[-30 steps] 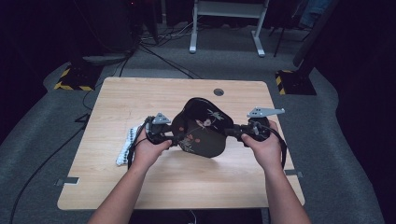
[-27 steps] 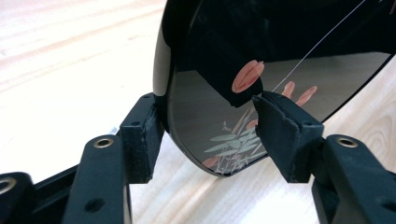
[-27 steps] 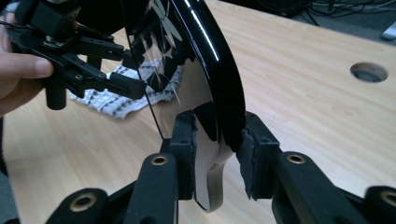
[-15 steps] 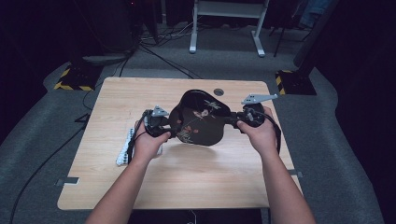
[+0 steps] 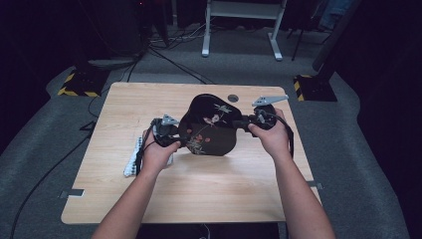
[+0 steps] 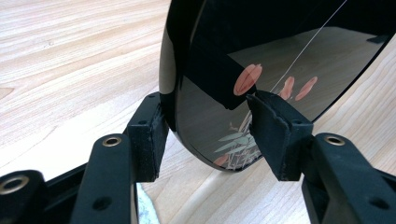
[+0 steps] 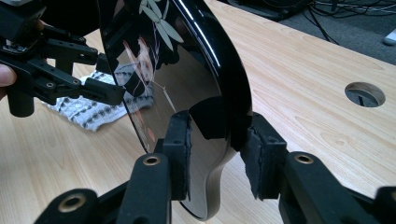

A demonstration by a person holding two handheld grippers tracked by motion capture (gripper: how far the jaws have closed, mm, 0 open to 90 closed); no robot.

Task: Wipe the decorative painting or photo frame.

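Observation:
A black lacquered plate (image 5: pixel 209 129) with painted flowers and leaves stands tilted on its edge over the wooden table (image 5: pixel 149 199), held from both sides. My left gripper (image 5: pixel 181 142) grips its left rim. In the left gripper view both pads of the left gripper (image 6: pixel 205 135) press on the plate (image 6: pixel 280 56), and these jaws have just been closing. My right gripper (image 5: pixel 239 123) holds the right rim. In the right gripper view the right gripper (image 7: pixel 217 149) has its pads on either side of the plate (image 7: pixel 187 70); its jaws have just been opening slightly, still touching the rim.
A white patterned cloth (image 5: pixel 133 162) lies on the table beside my left hand, and the cloth (image 7: pixel 88 114) lies behind the plate in the right gripper view. A round cable hole (image 5: pixel 233 98) sits near the far edge. Grey floor and table legs lie beyond.
The plate has shifted away from me and right, and now stands steeper on its edge. My right hand moved with it toward the far right; the left hand barely moved.

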